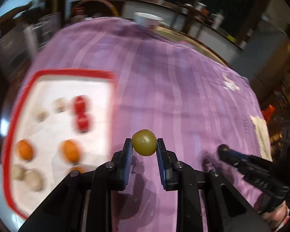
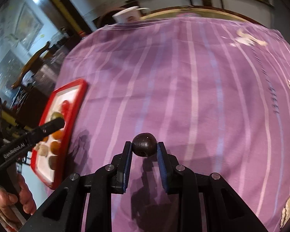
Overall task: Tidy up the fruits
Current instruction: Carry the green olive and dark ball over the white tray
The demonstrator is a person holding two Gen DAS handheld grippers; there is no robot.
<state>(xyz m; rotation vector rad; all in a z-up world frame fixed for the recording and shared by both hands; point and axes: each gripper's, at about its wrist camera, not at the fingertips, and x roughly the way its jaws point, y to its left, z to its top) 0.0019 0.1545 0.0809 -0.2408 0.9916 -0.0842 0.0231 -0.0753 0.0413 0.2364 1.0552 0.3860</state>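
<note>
My left gripper (image 1: pixel 144 143) is shut on a small green fruit (image 1: pixel 144 142) and holds it above the purple striped cloth, just right of a red-rimmed white tray (image 1: pixel 73 72). The tray holds red fruits (image 1: pixel 81 112), orange fruits (image 1: pixel 69 150) and pale beige ones (image 1: pixel 33 179) in rows. My right gripper (image 2: pixel 144 145) is shut on a dark brown round fruit (image 2: pixel 144 144) above the cloth. In the right wrist view the tray (image 2: pixel 75 104) lies at far left, with the left gripper (image 2: pixel 54 123) and its green fruit (image 2: pixel 56 115) over it. The right gripper also shows in the left wrist view (image 1: pixel 222 148).
The purple cloth (image 2: pixel 183 77) covers a round wooden table. A white cup (image 2: pixel 128 15) stands at the far edge. Pale scraps (image 2: pixel 245 38) lie at the far right of the cloth. Shelves and furniture ring the table.
</note>
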